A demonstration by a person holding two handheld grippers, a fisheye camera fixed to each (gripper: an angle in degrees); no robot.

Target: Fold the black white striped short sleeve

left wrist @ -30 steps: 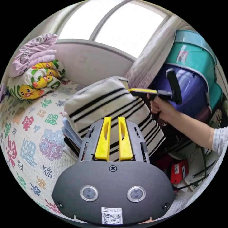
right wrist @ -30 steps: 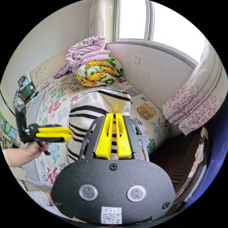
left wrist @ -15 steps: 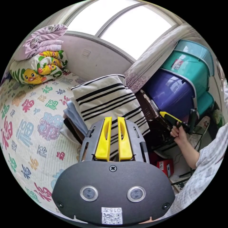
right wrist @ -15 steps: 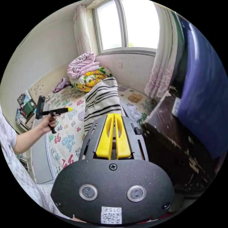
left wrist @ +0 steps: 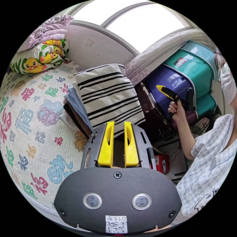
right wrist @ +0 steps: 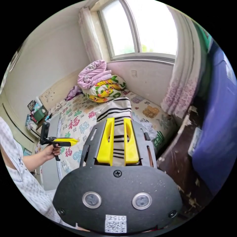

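The black and white striped short sleeve (left wrist: 108, 96) lies folded on top of a pile of folded clothes (left wrist: 74, 111) at the bed's corner; the same shirt (right wrist: 114, 111) lies beyond the right jaws. My left gripper (left wrist: 119, 123) hovers just short of the pile's near edge, open, with nothing between the jaws. My right gripper (right wrist: 118, 119) is open too and holds nothing. A hand holds the right gripper (left wrist: 167, 92) off to the side, in front of the tubs. The left gripper (right wrist: 65, 142) hangs over the bed's near side, apart from the shirt.
Rolled quilts (left wrist: 39, 56) sit at the bed's far end below the window. Stacked purple and teal tubs (left wrist: 177, 79) stand on a worn dark cabinet (right wrist: 177, 158) beside the bed. A red box (left wrist: 161, 164) lies on the floor. The person's patterned top (left wrist: 209, 167) is close by.
Both grippers have drawn back from the striped shirt, which stays on the pile. Their jaws, nearly together before, now stand apart. The right hand has moved over to the tubs.
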